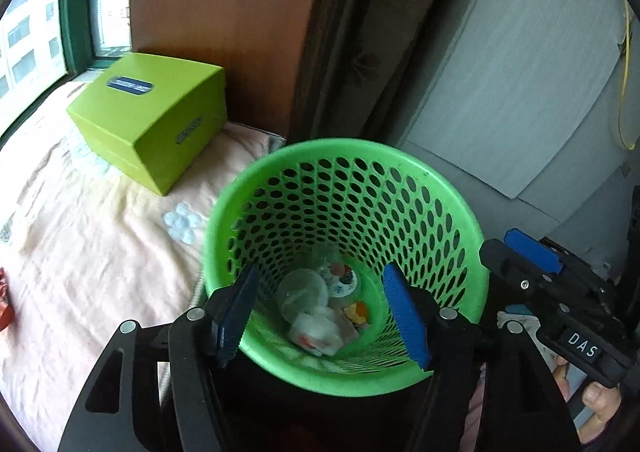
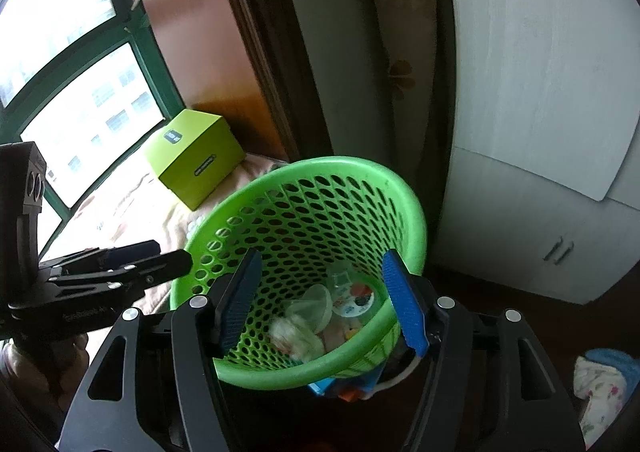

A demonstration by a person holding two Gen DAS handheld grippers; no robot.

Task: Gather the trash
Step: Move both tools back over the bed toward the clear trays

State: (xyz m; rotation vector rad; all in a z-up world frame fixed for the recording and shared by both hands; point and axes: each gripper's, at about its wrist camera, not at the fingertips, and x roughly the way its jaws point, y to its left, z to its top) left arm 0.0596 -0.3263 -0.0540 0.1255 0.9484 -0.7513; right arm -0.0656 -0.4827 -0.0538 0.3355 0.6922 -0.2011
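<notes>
At the far left, a small red wrapper-like scrap (image 1: 4, 306) shows at the left edge of the pale pink floral bedspread (image 1: 88, 252); what it is cannot be told. Further in, a lime-green cardboard box (image 1: 154, 119) sits at the bed's far corner, under the window. Just beside the bed's right edge stands the bright green perforated plastic waste basket (image 1: 420, 171), holding a clear plastic cup lid (image 1: 302, 288), crumpled white tissue (image 1: 316, 330) and a printed foil lid (image 1: 343, 280).

The left gripper (image 1: 322, 318) hangs over the basket mouth with its blue pads spread wide and nothing between them. The right gripper (image 2: 322, 302), further right, is likewise spread and empty above the rim.

Both seem finished dropping, so the step in hand is probably fetching the next piece. To do it well, lift clear of the rim before swinging away so the light basket is not tipped, then approach the scrap low, pads straddling it, and press into the soft bedding before closing.
</notes>
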